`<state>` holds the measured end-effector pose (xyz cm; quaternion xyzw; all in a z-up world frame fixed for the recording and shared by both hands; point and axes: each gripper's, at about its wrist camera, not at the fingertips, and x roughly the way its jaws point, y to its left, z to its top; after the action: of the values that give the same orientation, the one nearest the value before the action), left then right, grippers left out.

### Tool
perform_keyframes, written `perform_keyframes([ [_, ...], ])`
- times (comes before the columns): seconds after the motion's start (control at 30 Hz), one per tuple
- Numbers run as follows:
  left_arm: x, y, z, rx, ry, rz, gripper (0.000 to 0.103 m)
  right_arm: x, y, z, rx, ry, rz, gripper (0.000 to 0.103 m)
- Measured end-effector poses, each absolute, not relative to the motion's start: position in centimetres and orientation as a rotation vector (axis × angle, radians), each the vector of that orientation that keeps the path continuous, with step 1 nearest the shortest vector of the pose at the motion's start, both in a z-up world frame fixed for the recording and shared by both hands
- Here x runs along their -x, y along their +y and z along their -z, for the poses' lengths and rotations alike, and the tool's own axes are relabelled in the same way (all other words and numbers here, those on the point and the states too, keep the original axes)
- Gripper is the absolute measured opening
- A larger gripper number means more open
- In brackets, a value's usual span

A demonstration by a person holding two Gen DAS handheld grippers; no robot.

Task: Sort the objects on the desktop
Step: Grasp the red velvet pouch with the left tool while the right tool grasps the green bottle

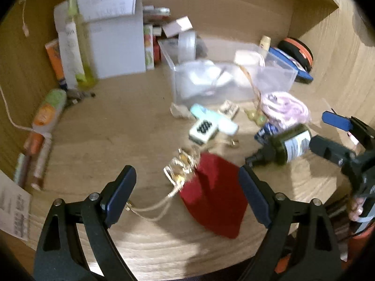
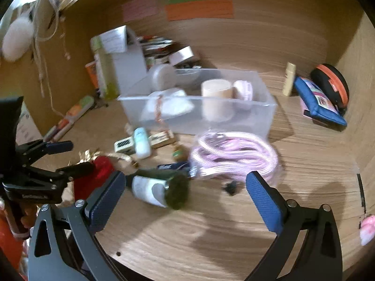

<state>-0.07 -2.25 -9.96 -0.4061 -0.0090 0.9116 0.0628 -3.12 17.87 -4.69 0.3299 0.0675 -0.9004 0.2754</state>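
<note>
On the wooden desk (image 1: 117,126), the left gripper (image 1: 187,189) hangs wide open around a red drawstring pouch (image 1: 215,194), while the right gripper (image 2: 185,194) gapes wide around a dark green bottle (image 2: 161,187) lying on its side, near a clear plastic bin (image 2: 257,117) farther back.

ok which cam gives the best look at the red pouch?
Left wrist. The red pouch lies whole and unobstructed on the desk between the open left gripper fingers, gold trim and drawstring visible. In the right wrist view the pouch is only a red patch, mostly hidden behind the left gripper and the right gripper's finger.
</note>
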Motion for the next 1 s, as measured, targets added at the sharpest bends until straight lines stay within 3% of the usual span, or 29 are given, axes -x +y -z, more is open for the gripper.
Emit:
perform_keyframes([
  [0.17,0.5,-2.1,11.2,1.271,-0.022,-2.749,0.089,2.0,15.8,5.6,-0.88,0.254,2.39,0.099],
  [0.3,0.8,-1.4,11.7,1.278,0.016,-2.758,0.082,2.2,14.9,6.2,-0.905,0.279,2.382,0.097],
  [0.43,0.9,-0.8,11.8,1.26,0.037,-2.763,0.076,2.8,14.5,7.0,-0.955,0.274,2.372,0.082],
  [0.6,1.0,-0.2,11.9,1.221,0.055,-2.775,0.064,3.8,14.4,8.3,-1.039,0.211,2.326,0.062],
  [0.83,0.9,-0.1,11.7,1.187,0.048,-2.774,0.027,4.0,15.1,8.5,-1.04,0.158,2.327,0.062],
  [1.0,0.4,-0.4,11.5,1.163,0.054,-2.802,0.02,3.9,15.6,8.1,-1.033,0.117,2.32,0.061],
])
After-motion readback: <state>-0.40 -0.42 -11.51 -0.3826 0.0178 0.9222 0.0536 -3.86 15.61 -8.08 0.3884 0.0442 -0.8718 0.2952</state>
